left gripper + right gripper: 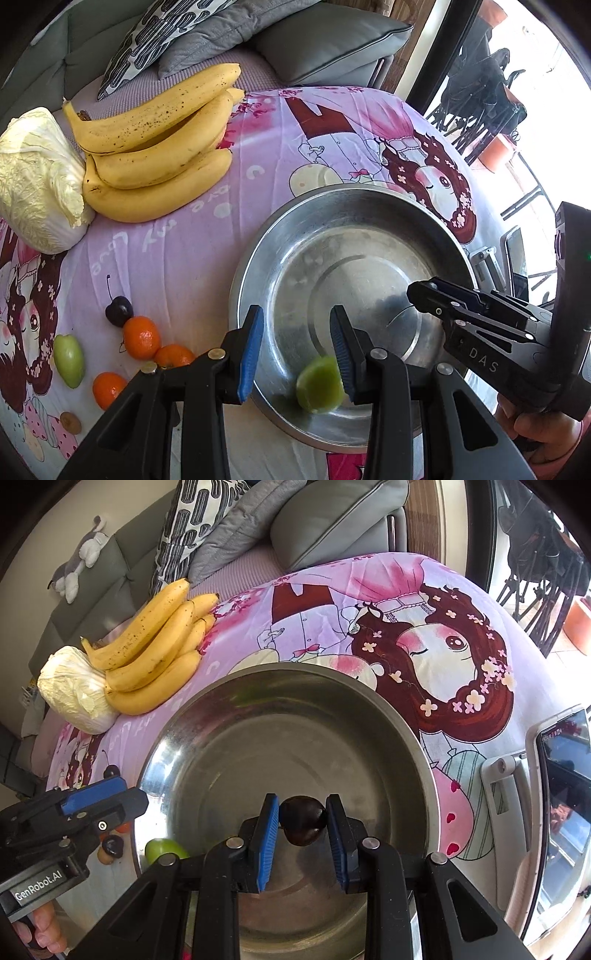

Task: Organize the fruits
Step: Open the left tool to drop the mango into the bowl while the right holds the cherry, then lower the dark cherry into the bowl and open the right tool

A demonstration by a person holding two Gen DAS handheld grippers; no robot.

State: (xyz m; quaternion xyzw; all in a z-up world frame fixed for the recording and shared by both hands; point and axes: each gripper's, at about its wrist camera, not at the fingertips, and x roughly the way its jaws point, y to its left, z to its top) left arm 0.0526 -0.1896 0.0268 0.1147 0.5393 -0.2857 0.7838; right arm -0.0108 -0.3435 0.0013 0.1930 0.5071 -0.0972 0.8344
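1. Left wrist view: the surface (177, 258), draped in a pink cartoon-print cloth, spreads out ahead of both tools.
2. The steel bowl (258, 258) sits directly under the left hand-held gripper (297, 354); in the right wrist view the bowl (177, 746) fills the space ahead of the right hand-held gripper (301, 840).
3. A bunch of bananas (155, 147) lies far ahead and to the left of the left tool, touching a pale cabbage (37, 181).
4. The left hand-held gripper's jaws stand apart with nothing pressed between them; a blurred green fruit (319, 386) lies in the bowl just beside its right finger.
5. 3 mandarins (142, 338) and another green fruit (68, 360) rest on the cloth to the left of that tool.
6. The right hand-held gripper is clamped on a dark cherry (303, 823) above the bowl's floor.
7. Another cherry (119, 310) touches the farthest mandarin.
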